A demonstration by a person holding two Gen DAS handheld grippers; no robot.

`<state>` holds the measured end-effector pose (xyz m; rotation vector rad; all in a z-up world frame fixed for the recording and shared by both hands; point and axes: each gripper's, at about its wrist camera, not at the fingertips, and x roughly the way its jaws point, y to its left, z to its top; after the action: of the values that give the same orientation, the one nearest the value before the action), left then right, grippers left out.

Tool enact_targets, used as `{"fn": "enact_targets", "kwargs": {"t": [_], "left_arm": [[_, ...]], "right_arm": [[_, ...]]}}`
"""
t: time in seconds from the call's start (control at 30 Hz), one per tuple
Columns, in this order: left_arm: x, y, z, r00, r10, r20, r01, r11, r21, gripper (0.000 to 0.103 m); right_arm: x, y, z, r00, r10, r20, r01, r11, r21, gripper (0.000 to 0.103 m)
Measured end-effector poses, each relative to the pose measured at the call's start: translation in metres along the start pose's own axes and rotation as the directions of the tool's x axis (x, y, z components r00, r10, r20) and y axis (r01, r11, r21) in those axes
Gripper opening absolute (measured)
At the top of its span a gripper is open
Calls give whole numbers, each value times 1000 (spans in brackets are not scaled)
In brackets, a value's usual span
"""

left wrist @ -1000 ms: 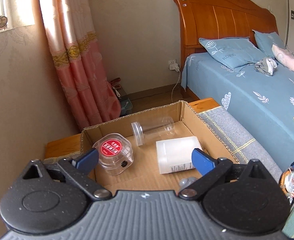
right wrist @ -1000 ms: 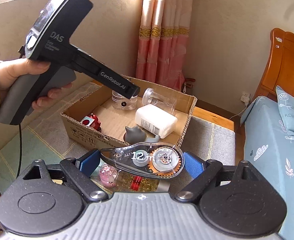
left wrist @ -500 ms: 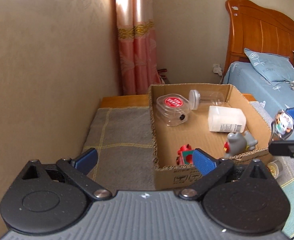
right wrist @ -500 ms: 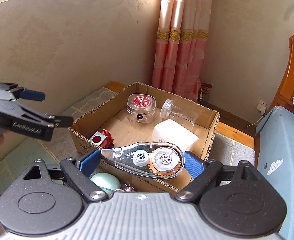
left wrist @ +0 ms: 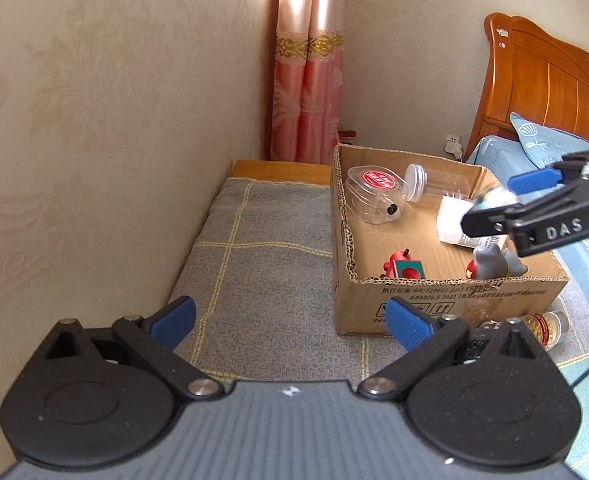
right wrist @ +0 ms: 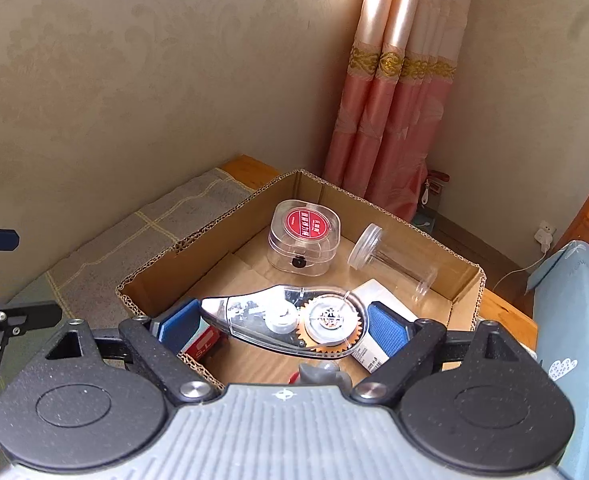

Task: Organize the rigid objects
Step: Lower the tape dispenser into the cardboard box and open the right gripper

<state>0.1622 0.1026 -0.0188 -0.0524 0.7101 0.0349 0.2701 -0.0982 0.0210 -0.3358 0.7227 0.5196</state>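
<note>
My right gripper (right wrist: 282, 320) hovers over the cardboard box (right wrist: 214, 240) with a clear correction tape dispenser (right wrist: 286, 320) spanning pad to pad; its jaws are opening. In the left wrist view that gripper (left wrist: 490, 202) reaches in from the right above the box (left wrist: 454, 280). Inside lie a clear case with a red label (left wrist: 374, 196), a clear jar on its side (left wrist: 434, 184), a white bottle (left wrist: 452, 220), a red toy (left wrist: 404, 268) and a grey figure (left wrist: 494, 264). My left gripper (left wrist: 290, 320) is open and empty over the grey cloth (left wrist: 262, 264), left of the box.
A small bottle of gold beads (left wrist: 542, 324) lies in front of the box. The beige wall (left wrist: 94, 120) runs close along the left. A pink curtain (left wrist: 310, 80) hangs behind the box, and a bed with a wooden headboard (left wrist: 542, 88) stands to the right.
My left gripper has swung away from above the box to the cloth on its left. My right gripper has carried the tape dispenser forward from in front of the box to over its inside.
</note>
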Motion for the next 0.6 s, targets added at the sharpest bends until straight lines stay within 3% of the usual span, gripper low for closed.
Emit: {"fn": "enact_targets", "kwargs": {"t": [0.6], "left_arm": [[-3, -22, -6, 999, -38, -13, 39, 998, 59, 101]], "right_arm": [[-39, -10, -45, 998, -63, 16, 59, 983, 174, 103]]}}
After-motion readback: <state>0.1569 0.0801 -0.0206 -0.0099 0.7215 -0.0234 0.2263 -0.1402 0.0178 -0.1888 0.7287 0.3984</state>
